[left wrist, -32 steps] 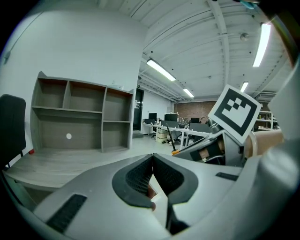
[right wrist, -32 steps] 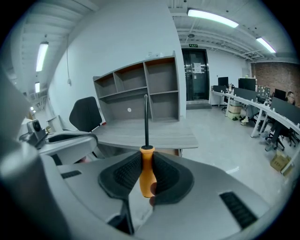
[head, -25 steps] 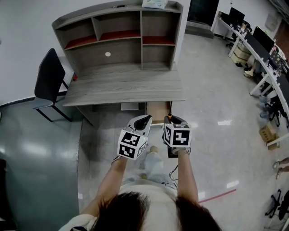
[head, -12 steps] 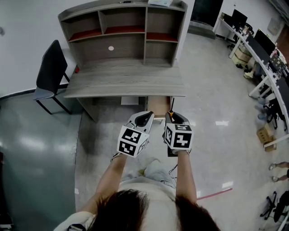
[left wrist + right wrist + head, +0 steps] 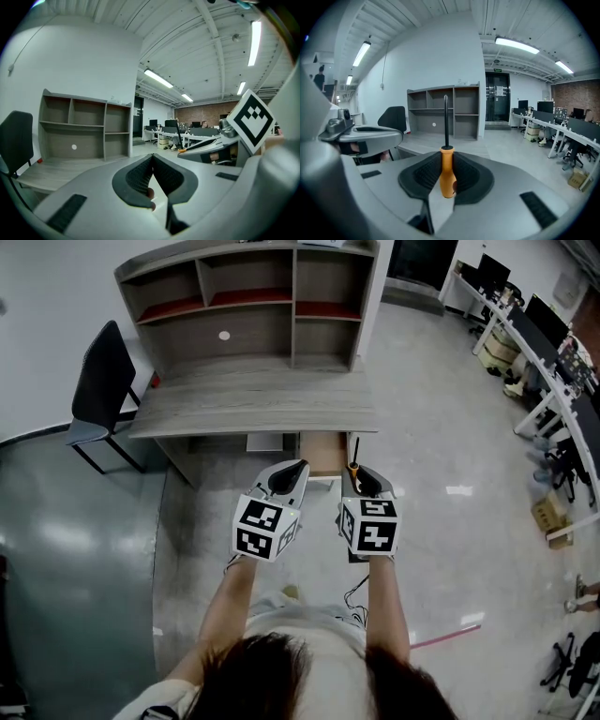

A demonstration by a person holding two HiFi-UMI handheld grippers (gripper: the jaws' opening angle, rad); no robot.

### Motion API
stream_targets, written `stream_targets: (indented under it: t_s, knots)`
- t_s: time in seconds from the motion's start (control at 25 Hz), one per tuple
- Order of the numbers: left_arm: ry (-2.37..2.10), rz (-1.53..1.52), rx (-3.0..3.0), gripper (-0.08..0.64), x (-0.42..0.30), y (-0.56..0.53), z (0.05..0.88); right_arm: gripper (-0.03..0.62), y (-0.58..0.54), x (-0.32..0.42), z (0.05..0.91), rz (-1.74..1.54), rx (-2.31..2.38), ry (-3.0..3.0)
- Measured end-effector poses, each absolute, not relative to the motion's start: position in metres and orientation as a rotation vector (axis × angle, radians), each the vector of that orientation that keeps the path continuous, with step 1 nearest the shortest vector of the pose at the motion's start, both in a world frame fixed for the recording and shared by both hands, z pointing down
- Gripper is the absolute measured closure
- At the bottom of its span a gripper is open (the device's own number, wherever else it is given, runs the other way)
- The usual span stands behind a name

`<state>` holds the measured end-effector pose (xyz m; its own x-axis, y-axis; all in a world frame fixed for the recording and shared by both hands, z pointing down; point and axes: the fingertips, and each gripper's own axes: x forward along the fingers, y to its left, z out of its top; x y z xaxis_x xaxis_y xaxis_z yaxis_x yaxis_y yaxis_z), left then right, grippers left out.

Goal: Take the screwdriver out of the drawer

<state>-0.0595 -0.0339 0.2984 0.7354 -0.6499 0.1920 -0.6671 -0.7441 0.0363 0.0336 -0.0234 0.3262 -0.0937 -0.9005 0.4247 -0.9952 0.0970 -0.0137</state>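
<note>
The right gripper [image 5: 446, 160] is clamped on the orange handle of the screwdriver [image 5: 446, 123]. The black shaft stands straight up out of the jaws and points at the far shelf unit [image 5: 248, 306]. In the head view the tool is held clear of the open drawer [image 5: 319, 460], by its right edge, on the near side of the desk [image 5: 253, 411]. Just to the left, the left gripper [image 5: 152, 158] has its jaws pressed together on nothing
</note>
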Motion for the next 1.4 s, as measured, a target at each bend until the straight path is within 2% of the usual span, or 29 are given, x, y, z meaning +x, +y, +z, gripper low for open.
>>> stream_targets:
  t_s: [1.4]
  knots:
    - [-1.249,0.240,2.782,0.543,-0.013,0.120,0.276,0.506,0.124,0.075,0.296,0.234,1.769,-2.224]
